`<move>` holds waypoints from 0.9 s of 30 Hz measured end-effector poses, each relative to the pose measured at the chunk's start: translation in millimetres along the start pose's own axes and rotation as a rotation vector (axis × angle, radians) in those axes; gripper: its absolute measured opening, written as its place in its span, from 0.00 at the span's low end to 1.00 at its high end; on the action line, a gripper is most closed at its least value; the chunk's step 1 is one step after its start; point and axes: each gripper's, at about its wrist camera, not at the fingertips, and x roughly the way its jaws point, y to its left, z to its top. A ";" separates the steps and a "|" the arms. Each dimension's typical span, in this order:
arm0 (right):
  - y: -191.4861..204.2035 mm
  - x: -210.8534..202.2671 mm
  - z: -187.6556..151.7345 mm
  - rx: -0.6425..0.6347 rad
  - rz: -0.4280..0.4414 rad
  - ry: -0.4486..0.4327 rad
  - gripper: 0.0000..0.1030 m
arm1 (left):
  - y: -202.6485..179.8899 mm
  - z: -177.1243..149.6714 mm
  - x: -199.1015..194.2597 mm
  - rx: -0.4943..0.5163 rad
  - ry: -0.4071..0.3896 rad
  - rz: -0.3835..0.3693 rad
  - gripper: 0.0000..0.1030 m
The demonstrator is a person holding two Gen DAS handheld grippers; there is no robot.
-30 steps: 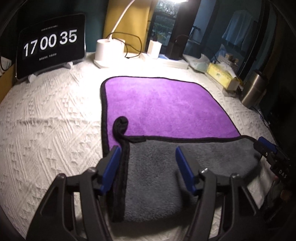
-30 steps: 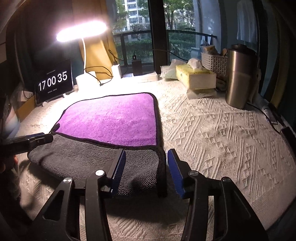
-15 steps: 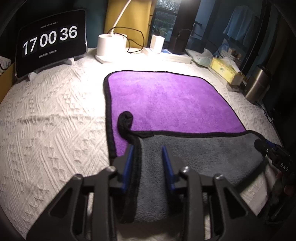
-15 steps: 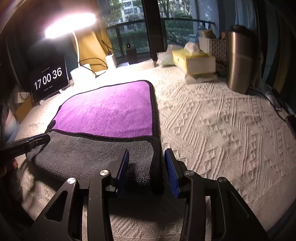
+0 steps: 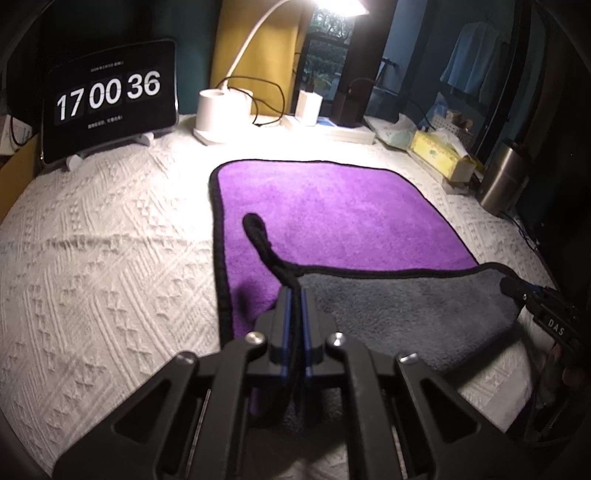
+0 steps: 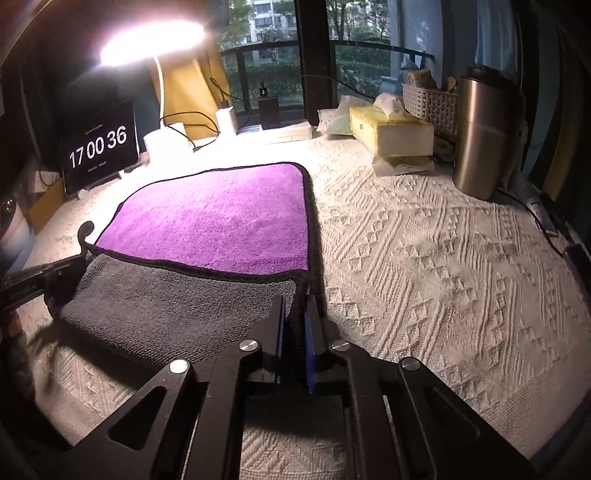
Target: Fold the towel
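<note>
The fold is barely begun: the left gripper (image 5: 294,295) and right gripper (image 6: 294,301) each pinch a near corner of the towel (image 5: 332,210), only a grey strip turned over.

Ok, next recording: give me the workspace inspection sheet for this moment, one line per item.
Surface: white textured cloth covering the table.
Job's things: purple towel with grey underside and black trim, near edge folded over, grey side up.
Clutter: yellow tissue box, steel tumbler, white woven basket, tablet clock reading 17 00 36, lit white desk lamp.
Grippers: left gripper shut on the towel's left trim; right gripper shut on its right trim.
Cables: black lead looping by the lamp base; another on the table's right edge.
Surroundings: window onto trees and buildings.
</note>
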 end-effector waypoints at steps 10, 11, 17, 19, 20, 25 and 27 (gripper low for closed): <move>19.2 -29.3 14.1 -0.088 -0.043 -0.106 0.09 | -4.2 2.0 -25.2 0.030 -0.101 0.049 0.05; 19.6 -30.2 15.4 -0.091 -0.045 -0.112 0.09 | -4.9 2.6 -27.7 0.033 -0.111 0.054 0.05; 21.2 -32.4 25.6 -0.108 -0.059 -0.146 0.09 | -5.5 9.3 -37.7 0.046 -0.155 0.077 0.05; 21.8 -33.1 30.8 -0.115 -0.064 -0.164 0.09 | -4.9 12.5 -40.3 0.051 -0.171 0.090 0.05; 21.4 -32.9 33.3 -0.116 -0.066 -0.170 0.09 | -4.6 13.4 -40.8 0.052 -0.176 0.093 0.05; 22.1 -32.7 43.5 -0.124 -0.071 -0.203 0.09 | -3.6 18.8 -40.4 0.061 -0.194 0.111 0.05; 23.3 -31.2 47.2 -0.129 -0.073 -0.216 0.09 | -3.8 21.6 -41.7 0.065 -0.206 0.120 0.05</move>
